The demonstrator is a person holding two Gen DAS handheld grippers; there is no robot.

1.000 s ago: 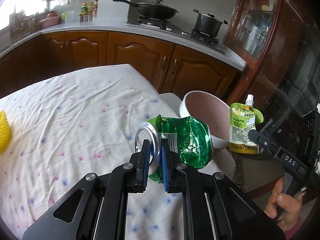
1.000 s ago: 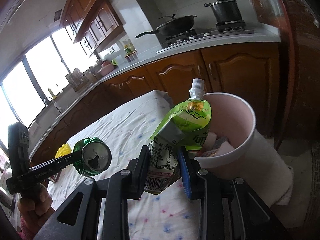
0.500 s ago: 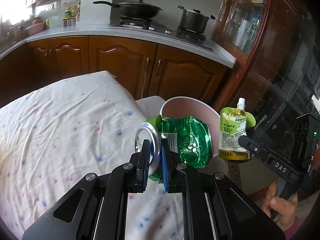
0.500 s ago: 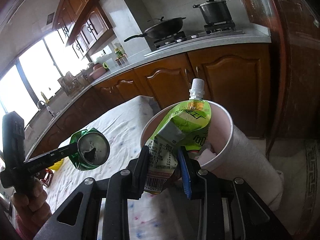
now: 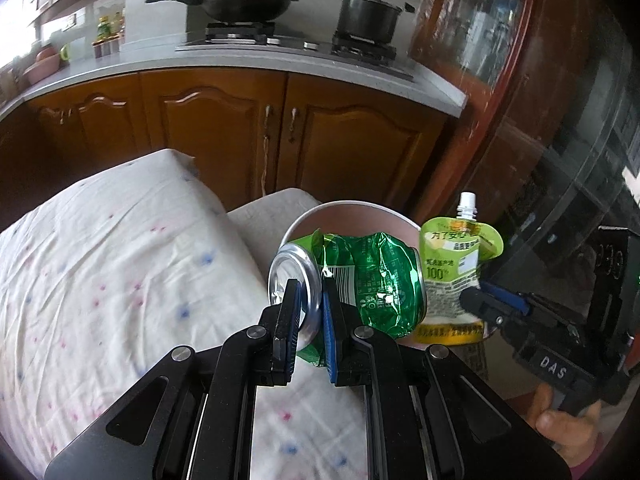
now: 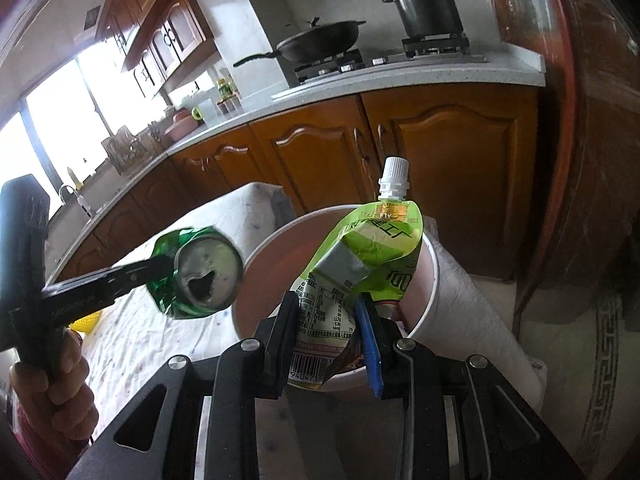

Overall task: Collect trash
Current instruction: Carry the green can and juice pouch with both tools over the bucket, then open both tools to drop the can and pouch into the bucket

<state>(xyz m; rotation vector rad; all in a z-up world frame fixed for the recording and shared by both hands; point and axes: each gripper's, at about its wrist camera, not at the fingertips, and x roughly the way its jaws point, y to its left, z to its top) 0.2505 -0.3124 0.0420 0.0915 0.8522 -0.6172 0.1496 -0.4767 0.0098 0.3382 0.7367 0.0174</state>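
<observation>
Both tilted downward: left tool point(image 5: 307, 312) clenched on crushed green can point(image 5: 372, 280) beside bin point(image 5: 348, 210) rim; right tool point(image 6: 326, 334) clamping spouted pouch point(image 6: 372, 248) upright over bin.

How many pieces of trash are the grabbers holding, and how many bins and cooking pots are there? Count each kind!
Crushed green cans: 1
Green drink pouches: 1
Pink trash bins: 1
Woks on the stove: 1
Lidded pots on the stove: 1
Total: 5
</observation>
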